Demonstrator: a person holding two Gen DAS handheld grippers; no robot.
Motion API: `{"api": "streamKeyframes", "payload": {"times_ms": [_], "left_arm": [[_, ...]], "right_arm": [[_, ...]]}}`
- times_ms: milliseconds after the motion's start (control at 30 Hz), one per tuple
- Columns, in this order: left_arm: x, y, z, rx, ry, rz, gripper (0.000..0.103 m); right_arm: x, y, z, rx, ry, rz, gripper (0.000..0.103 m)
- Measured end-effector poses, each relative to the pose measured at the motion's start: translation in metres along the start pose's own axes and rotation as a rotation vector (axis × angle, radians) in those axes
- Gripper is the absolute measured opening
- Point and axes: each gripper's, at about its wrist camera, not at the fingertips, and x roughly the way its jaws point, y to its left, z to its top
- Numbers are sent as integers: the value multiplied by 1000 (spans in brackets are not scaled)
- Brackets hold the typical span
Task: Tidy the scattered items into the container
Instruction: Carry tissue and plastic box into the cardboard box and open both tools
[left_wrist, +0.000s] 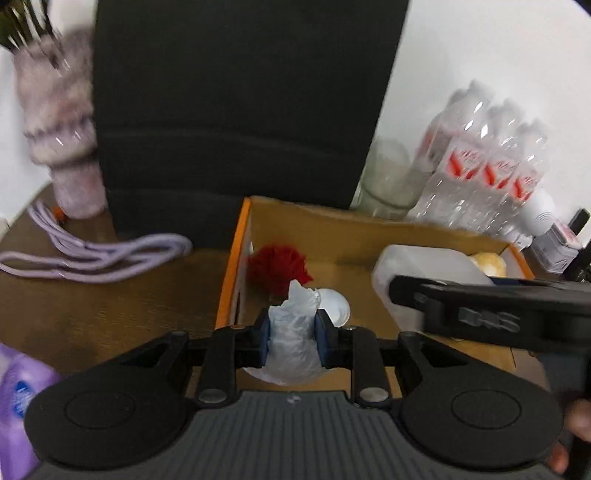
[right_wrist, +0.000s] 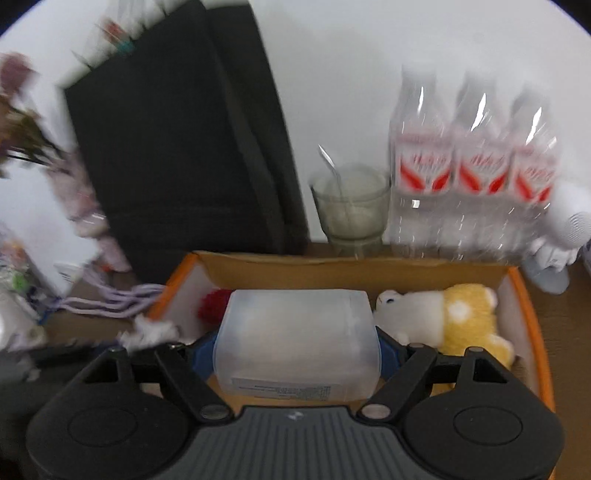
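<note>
An open cardboard box with orange sides (left_wrist: 236, 254) (right_wrist: 532, 314) stands on the brown table. My left gripper (left_wrist: 293, 334) is shut on a crumpled white plastic bag (left_wrist: 293, 332) and holds it over the box's near left part. My right gripper (right_wrist: 297, 349) is shut on a translucent plastic container (right_wrist: 297, 339) over the box's middle; the container also shows in the left wrist view (left_wrist: 417, 269). Inside the box lie a red pompom (left_wrist: 275, 271) (right_wrist: 212, 304), a white round object (left_wrist: 334, 304) and a yellow and white plush toy (right_wrist: 450, 317).
A coiled lilac cable (left_wrist: 92, 254) lies on the table left of the box. A black cushion-like block (left_wrist: 236, 110) stands behind. A vase (left_wrist: 62, 129), a glass cup (right_wrist: 351, 203), a water bottle pack (right_wrist: 472, 170) and a purple pack (left_wrist: 18, 402) surround the box.
</note>
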Motion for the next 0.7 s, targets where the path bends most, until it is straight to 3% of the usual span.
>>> {"api": "streamKeyframes", "payload": {"times_ms": [100,300,400,500,700], "left_arm": [[16,11,8,-80,40,-18,39],[18,17,16,-102,38,-46,46],[14,19,24,-118,35,-54,57],[7,21,28,-119,37,-51,64],[-2,16,25,-102,57,-50,73]], "right_arm": [[41,1,8,23,58,-56,81],[70,-6,10,141,118,-38,85],[64,-7,14,162,101,-73,87],[47,-14,20,218,105,-47,87],[-2,-30,30,204,101,-104,88]]}}
